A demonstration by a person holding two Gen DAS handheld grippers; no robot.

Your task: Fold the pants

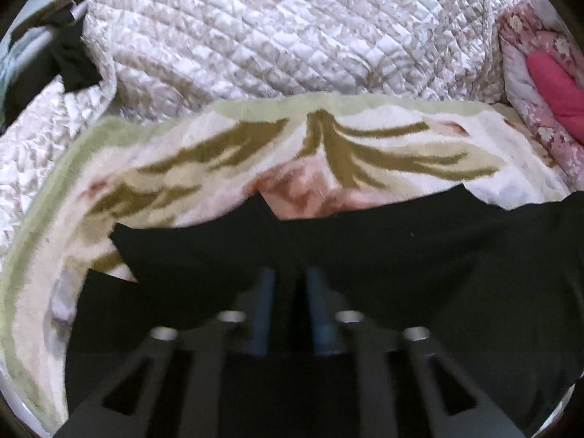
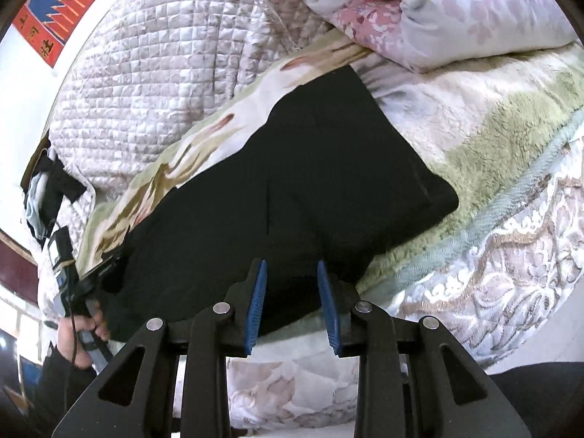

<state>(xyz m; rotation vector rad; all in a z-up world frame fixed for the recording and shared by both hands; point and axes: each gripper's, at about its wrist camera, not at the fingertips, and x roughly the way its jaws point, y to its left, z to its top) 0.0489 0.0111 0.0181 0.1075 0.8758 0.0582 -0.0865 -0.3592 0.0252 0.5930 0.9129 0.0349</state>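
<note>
Left gripper point(image 1: 290, 273) nearly closed over black pants point(image 1: 383, 255); whether cloth is pinched, I cannot tell.
Right gripper point(image 2: 292, 268) stands apart above the folded pants point(image 2: 292, 182), lying on a floral blanket point(image 2: 492, 127) on the bed.

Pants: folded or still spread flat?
Folded, at least partly: the pants lie as a compact black slab on the blanket, no separate legs showing.

Under me lies a fleecy cream blanket point(image 1: 226, 153) with olive leaf shapes and a pale green border, and behind it a quilted whitish bedspread point(image 1: 262, 33) is heaped up. To my right sits a pink floral comforter point(image 2: 456, 18) (something plain pink tucked in it), and a red-and-blue poster point(image 2: 58, 11) hangs on the wall.
</note>
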